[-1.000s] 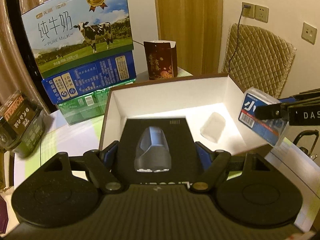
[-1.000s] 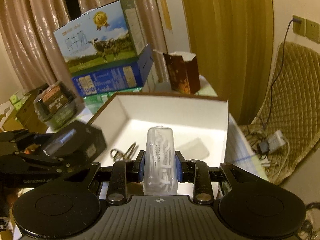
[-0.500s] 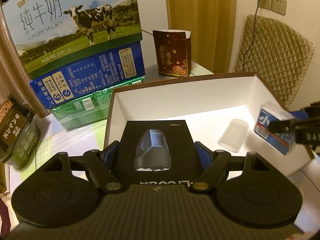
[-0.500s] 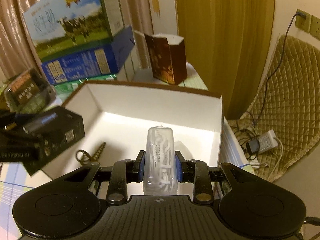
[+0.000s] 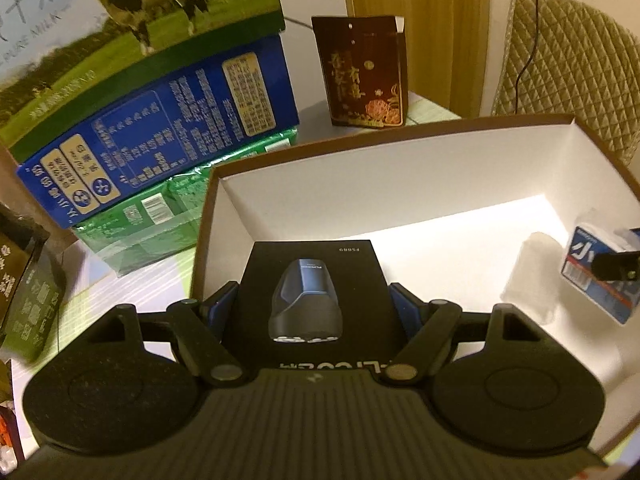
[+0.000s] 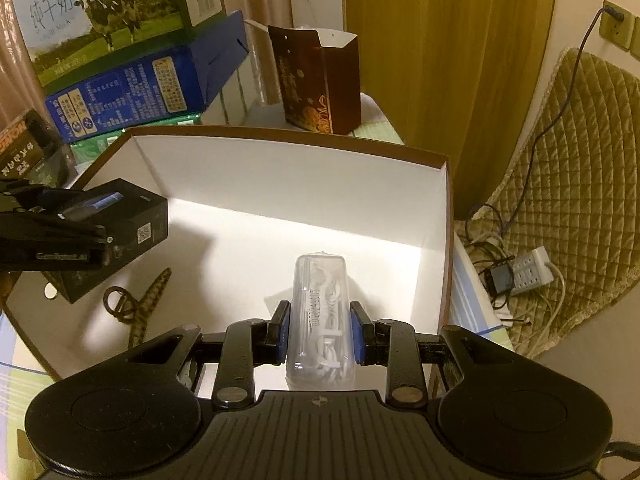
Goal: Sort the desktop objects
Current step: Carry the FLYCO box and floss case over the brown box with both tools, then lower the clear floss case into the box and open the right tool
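My left gripper (image 5: 312, 308) clamps the black shaver box (image 5: 310, 292) and my right gripper (image 6: 320, 332) the clear case (image 6: 320, 320), both poised over the white tray (image 6: 288, 176), lengthwise along my fingers.

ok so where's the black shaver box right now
The black shaver box is clamped in the left hand-held gripper, held over the left side of the open white box, with a hair clip lying on the floor below it.
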Tool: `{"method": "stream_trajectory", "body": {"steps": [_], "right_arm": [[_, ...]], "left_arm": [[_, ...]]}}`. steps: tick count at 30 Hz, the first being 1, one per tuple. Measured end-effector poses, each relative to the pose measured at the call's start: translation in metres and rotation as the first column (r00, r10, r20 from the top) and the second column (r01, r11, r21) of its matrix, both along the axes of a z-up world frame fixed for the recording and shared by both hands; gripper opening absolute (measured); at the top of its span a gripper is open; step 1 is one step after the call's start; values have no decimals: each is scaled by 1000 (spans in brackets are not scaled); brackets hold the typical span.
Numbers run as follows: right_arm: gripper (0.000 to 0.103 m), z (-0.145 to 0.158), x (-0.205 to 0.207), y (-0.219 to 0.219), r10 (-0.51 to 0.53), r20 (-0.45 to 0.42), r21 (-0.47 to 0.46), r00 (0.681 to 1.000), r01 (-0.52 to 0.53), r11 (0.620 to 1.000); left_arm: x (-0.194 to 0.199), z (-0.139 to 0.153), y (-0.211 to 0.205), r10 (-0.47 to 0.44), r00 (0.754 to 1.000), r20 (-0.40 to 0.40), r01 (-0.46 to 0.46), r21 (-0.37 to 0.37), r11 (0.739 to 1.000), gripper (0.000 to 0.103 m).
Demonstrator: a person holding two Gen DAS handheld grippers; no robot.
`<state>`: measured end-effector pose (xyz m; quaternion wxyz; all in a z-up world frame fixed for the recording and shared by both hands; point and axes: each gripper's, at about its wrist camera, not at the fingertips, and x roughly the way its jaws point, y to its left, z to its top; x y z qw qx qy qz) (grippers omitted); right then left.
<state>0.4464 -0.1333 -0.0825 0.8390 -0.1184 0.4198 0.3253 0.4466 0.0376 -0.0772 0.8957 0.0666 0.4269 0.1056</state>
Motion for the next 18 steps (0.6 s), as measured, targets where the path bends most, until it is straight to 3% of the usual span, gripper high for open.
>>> {"method": "stream_trajectory", "body": {"steps": [8, 18], "right_arm": [[27, -1, 2, 4, 13, 7, -11, 1000, -12, 1000], [27, -4, -4, 9, 29, 26, -52, 999, -28, 998]], "left_arm": [[17, -11, 11, 27, 999, -33, -28, -21, 999, 77], [6, -2, 12, 25, 999, -37, -27, -57, 998, 77]]}}
